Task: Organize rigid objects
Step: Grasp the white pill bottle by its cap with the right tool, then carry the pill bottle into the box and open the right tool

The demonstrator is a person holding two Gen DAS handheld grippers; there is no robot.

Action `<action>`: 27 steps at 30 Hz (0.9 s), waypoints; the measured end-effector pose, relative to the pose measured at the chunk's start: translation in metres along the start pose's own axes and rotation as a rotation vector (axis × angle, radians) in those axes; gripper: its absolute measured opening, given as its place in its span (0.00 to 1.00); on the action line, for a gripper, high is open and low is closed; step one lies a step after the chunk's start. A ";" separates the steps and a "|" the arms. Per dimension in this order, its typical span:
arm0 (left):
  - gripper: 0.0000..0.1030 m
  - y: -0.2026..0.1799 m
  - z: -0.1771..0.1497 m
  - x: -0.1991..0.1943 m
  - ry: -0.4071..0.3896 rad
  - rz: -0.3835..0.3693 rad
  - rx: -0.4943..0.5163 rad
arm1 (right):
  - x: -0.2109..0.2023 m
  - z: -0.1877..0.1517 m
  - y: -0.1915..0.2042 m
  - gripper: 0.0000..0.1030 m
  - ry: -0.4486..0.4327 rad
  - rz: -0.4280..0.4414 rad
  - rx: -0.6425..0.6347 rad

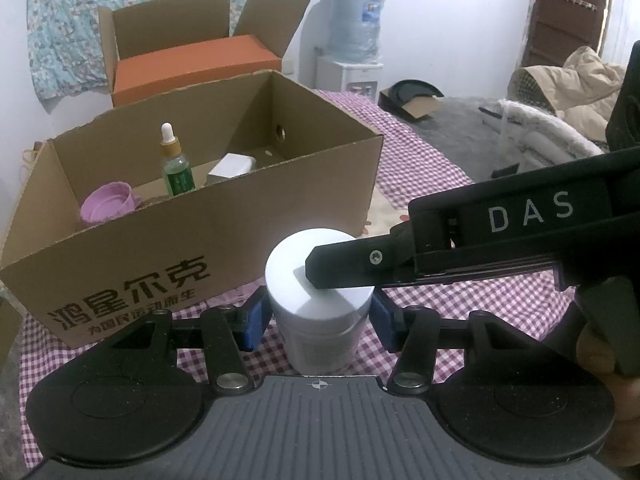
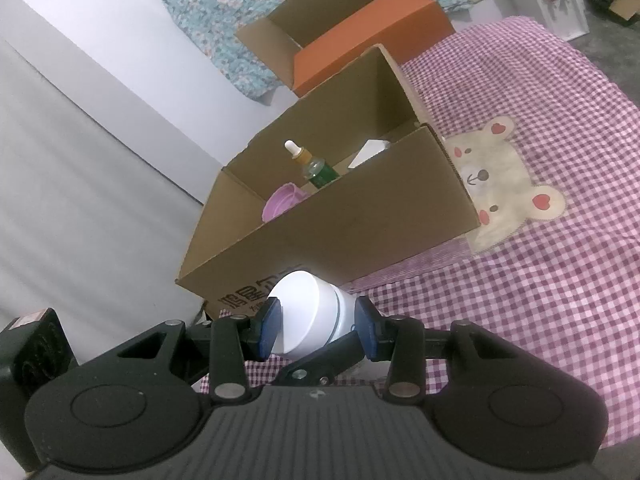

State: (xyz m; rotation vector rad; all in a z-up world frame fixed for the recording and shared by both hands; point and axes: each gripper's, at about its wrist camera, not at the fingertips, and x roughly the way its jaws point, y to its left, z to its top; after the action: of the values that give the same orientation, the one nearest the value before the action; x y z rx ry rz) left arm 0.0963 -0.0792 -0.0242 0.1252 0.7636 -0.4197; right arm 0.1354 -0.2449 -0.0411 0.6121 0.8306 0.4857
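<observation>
L wrist view first. My left gripper [image 1: 318, 316] sits low centre of frame with a white jar [image 1: 318, 300] between its blue pads [image 1: 254, 320]. The pads look to be touching the jar's sides just under the lid, so I read it as gripping the jar, though contact on the right pad is hard to confirm. The jar stands upright on the checked cloth [image 1: 460, 300], just in front of the cardboard box [image 1: 192, 240]. The right gripper's finger [image 1: 344, 268] comes in from the right edge and lies across the lid top; prob one hand steadies the body while the other works the lid or takes over the hold.

The jar is matte white, round, flat wide lid, with a faint label low on the body that's too blurred to read.

In the box, upper left: a purple cup [image 1: 106, 204], a green dropper bottle [image 1: 176, 160] standing upright, and a white block [image 1: 232, 164]. So the box looks like the sorting spot. An orange box [image 1: 196, 64] sits behind it.

R wrist view. My right gripper [image 2: 318, 328] is bottom centre, with the jar's lid [image 2: 300, 312] between the pads, clamped on it as far as I can tell. The jar appears tilted here, which is the camera's angle. The box [image 2: 340, 216] fills mid frame, with the bear patch [image 2: 500, 184] on the cloth to its right.
</observation>
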 end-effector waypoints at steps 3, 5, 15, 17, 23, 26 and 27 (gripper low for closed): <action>0.51 0.000 0.000 0.000 0.000 0.002 0.000 | 0.000 0.000 -0.001 0.43 0.002 0.003 0.000; 0.51 0.001 0.000 -0.002 -0.001 0.006 -0.002 | 0.001 0.001 -0.001 0.43 0.005 0.007 -0.001; 0.51 0.001 0.001 -0.013 -0.022 0.020 -0.001 | -0.004 0.002 0.004 0.43 -0.003 0.019 -0.023; 0.51 0.001 0.001 -0.016 -0.027 0.022 0.000 | -0.006 0.001 0.006 0.43 -0.006 0.021 -0.027; 0.51 0.003 0.015 -0.041 -0.098 0.042 0.021 | -0.018 0.010 0.028 0.44 -0.034 0.032 -0.083; 0.51 0.009 0.035 -0.057 -0.153 0.044 0.031 | -0.029 0.027 0.051 0.44 -0.074 0.046 -0.154; 0.51 0.012 0.044 -0.062 -0.170 0.045 0.036 | -0.033 0.035 0.058 0.44 -0.091 0.053 -0.178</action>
State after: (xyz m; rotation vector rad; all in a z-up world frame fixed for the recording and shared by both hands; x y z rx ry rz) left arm 0.0899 -0.0601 0.0503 0.1383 0.5848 -0.3960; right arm 0.1346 -0.2333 0.0331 0.4893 0.6786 0.5691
